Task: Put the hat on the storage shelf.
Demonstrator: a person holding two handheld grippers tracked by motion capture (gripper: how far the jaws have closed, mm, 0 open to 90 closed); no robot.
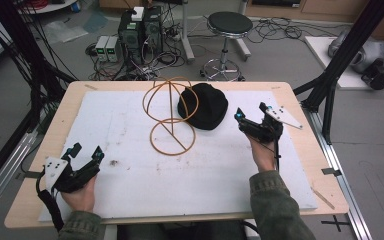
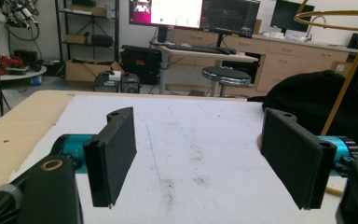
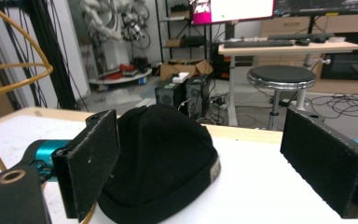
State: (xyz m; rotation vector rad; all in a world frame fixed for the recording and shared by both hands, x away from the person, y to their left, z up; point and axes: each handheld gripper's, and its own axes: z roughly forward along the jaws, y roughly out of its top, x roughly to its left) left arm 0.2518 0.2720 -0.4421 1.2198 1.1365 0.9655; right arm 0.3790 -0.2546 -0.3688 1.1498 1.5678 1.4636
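While our right gripper [image 1: 251, 115] hovers just beside the black beanie [image 1: 205, 105], its two jaws stand wide apart and hold nothing. From the right gripper view we look between the pads [image 3: 91, 161] and see the beanie [image 3: 161, 158] lying close in front, partly behind the left pad, with its cuff on the white mat [image 3: 242, 186]. Our right hand [image 1: 263, 155] carries this gripper from below, and a green sleeve [image 1: 275, 205] covers the forearm.

Our left gripper [image 1: 85, 154] is near the front left corner of the mat [image 1: 205, 170], well apart from the beanie. Its jaws are also wide open and empty; in the left gripper view the pads [image 2: 114, 149] frame only bare, a little dirty mat [image 2: 191, 154], and the beanie [image 2: 317, 105] shows farther off to the right. Our left hand [image 1: 80, 192] grips it from underneath.

The beanie rests on the far middle part of the mat, just right of a golden wire stand [image 1: 170, 117]. This stand has a round ring as base on the mat and curved hoops above; one hoop crosses in front of the left edge of the beanie in the high view. We cannot tell if they touch.

The mat covers most of the wooden table [image 1: 300, 150]. Beyond the table a round stool [image 1: 229, 24] stands on the floor, near some computer boxes [image 1: 140, 32] with cables
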